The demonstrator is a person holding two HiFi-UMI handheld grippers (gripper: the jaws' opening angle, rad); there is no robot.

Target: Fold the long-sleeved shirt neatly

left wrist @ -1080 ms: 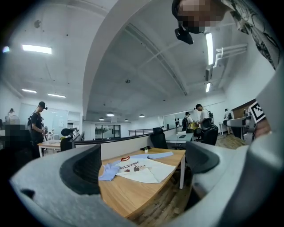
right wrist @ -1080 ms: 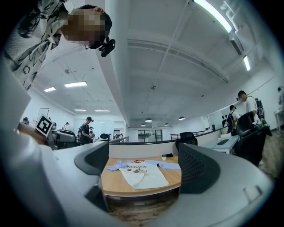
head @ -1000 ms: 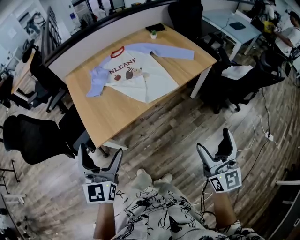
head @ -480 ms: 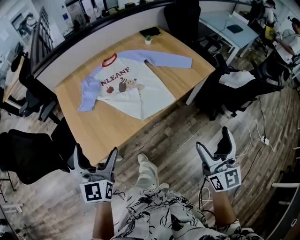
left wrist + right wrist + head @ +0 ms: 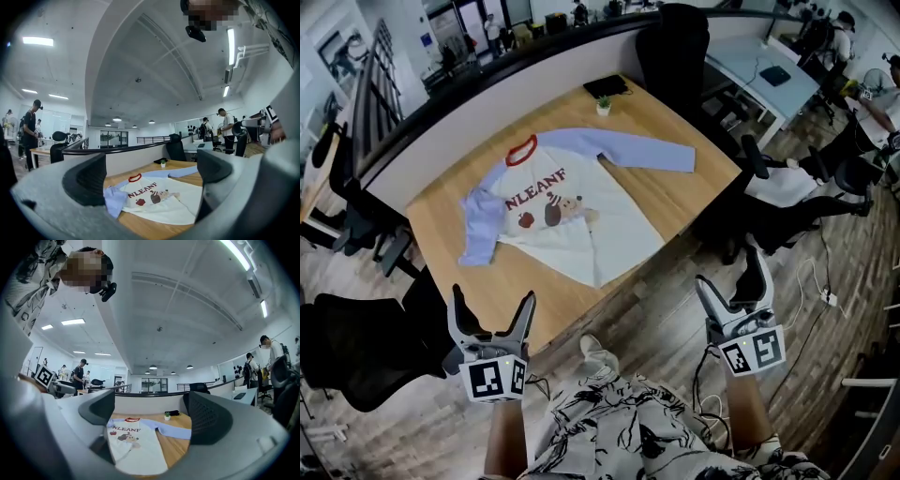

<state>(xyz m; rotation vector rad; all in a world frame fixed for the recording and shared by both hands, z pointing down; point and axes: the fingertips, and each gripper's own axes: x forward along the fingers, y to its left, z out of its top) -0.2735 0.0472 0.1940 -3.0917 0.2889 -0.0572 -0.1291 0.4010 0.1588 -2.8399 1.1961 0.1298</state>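
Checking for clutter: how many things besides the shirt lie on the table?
2: a small potted plant by the far edge, a flat black item just behind it. Nothing else shows.

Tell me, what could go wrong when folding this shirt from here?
1. The small potted plant stands close to the outstretched sleeve; swinging that sleeve inward could knock it over.
2. The other sleeve lies crumpled, so folding over it may trap wrinkles.
3. The hem of the shirt lies near the table edge, so a tug might drag it off.
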